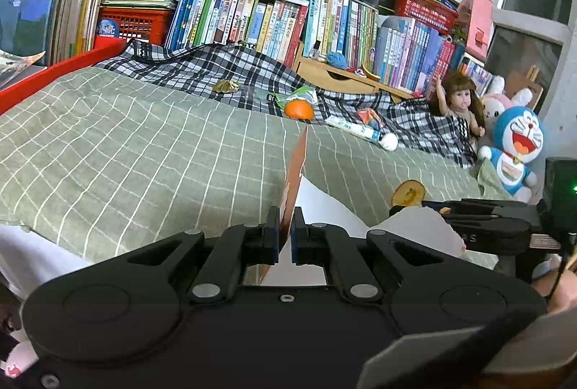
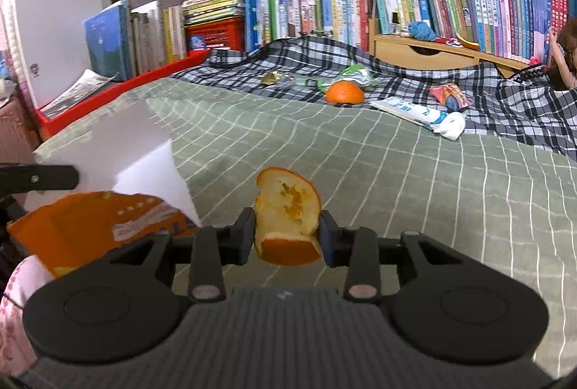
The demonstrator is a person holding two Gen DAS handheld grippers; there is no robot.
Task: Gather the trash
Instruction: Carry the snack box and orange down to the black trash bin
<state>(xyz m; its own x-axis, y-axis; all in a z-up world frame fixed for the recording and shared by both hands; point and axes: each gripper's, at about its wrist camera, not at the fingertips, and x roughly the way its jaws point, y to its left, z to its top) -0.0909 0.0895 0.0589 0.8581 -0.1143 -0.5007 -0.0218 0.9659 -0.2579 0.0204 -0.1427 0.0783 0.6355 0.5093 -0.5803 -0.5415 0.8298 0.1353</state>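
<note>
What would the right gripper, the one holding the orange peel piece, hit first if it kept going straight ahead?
Probably the green grid-patterned bedspread: the right gripper points slightly downward over bare cloth. The half orange lies farther along, though depth is unclear.

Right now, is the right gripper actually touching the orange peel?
Touching. The right wrist view shows the right gripper closed on the orange peel, each finger pressed against one edge, holding it clear of the green bedspread.

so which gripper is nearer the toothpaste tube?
Right. The right gripper sits on the toothpaste tube's side of the bed; the left gripper is beside it, further away.
</note>
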